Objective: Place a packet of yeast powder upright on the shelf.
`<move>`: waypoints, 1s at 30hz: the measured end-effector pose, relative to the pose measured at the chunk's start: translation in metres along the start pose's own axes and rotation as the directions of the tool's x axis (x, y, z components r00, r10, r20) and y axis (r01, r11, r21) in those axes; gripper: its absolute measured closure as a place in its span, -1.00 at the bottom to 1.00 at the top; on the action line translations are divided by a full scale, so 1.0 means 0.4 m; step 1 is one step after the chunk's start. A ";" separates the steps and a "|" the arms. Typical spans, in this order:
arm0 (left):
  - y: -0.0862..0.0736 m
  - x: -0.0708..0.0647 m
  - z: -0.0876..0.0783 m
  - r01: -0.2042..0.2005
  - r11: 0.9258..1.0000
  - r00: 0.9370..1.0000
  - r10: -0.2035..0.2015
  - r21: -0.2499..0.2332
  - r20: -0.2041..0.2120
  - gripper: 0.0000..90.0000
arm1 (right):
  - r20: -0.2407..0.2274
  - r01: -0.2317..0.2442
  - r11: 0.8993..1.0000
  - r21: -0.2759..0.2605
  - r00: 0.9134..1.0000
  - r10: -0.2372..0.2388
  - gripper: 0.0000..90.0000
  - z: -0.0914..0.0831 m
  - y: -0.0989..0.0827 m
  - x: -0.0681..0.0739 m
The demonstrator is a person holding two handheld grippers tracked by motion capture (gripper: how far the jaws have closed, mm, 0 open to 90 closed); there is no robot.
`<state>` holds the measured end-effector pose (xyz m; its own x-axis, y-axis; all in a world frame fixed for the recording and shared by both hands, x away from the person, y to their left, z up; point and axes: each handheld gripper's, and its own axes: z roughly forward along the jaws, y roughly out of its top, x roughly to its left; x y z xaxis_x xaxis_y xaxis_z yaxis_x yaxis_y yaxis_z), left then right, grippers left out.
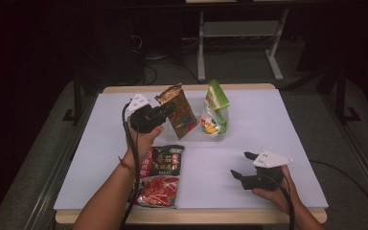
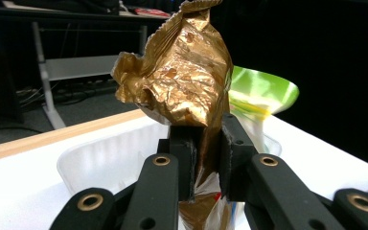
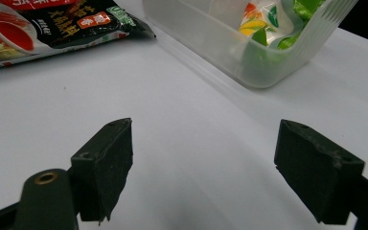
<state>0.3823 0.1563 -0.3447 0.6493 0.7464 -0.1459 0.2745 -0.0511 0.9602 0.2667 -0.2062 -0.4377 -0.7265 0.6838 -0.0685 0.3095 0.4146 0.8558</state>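
Note:
My left gripper [image 1: 168,111] is shut on a crinkled gold snack bag [image 1: 178,111], holding it upright over the clear plastic tub [image 1: 197,130]. In the left gripper view its pads [image 2: 233,152] pinch the gold snack bag [image 2: 184,76] near the lower half. A green snack bag [image 1: 214,108] stands in the tub's right part, and its top [image 2: 261,93] shows behind the gold one. A black and red noodle packet [image 1: 161,175] lies flat near the front edge. My right gripper [image 1: 242,165] rests open above the bare table at the right front, with nothing between its jaws [image 3: 203,163].
The white table [image 1: 278,124] ends in a wooden edge at the back and front. Beyond it stand a desk frame [image 1: 239,43] and cables on a dark floor. In the right gripper view the tub [image 3: 230,45] lies ahead and the noodle packet [image 3: 52,28] to the upper left.

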 end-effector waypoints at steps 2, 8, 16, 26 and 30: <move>0.003 -0.004 0.012 -0.001 1.000 1.000 0.001 0.003 -0.008 0.75 | -0.001 -0.002 1.000 0.006 1.000 0.002 -0.55 0.002 -0.001 0.001; 0.018 -0.020 0.049 -0.013 1.000 0.999 0.014 0.015 -0.050 0.75 | -0.001 0.007 1.000 0.011 1.000 -0.007 -0.54 0.005 -0.003 0.002; 0.034 -0.035 0.089 0.000 1.000 0.993 0.003 0.026 -0.115 0.75 | -0.002 0.005 1.000 0.014 1.000 -0.005 -0.54 0.004 -0.005 0.002; 0.048 -0.054 0.130 0.026 0.999 0.972 -0.014 0.048 -0.236 0.75 | -0.006 0.005 1.000 0.020 1.000 -0.005 -0.53 0.004 -0.008 -0.001; 0.046 -0.065 0.144 0.012 0.998 0.959 0.007 0.064 -0.285 0.76 | -0.010 0.008 1.000 0.022 1.000 -0.008 -0.52 0.004 -0.008 0.001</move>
<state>0.4115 0.0976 -0.3371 0.4223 0.9041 -0.0651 0.3269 -0.0849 0.9412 0.2664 -0.2061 -0.4413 -0.7353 0.6741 -0.0703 0.3171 0.4337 0.8434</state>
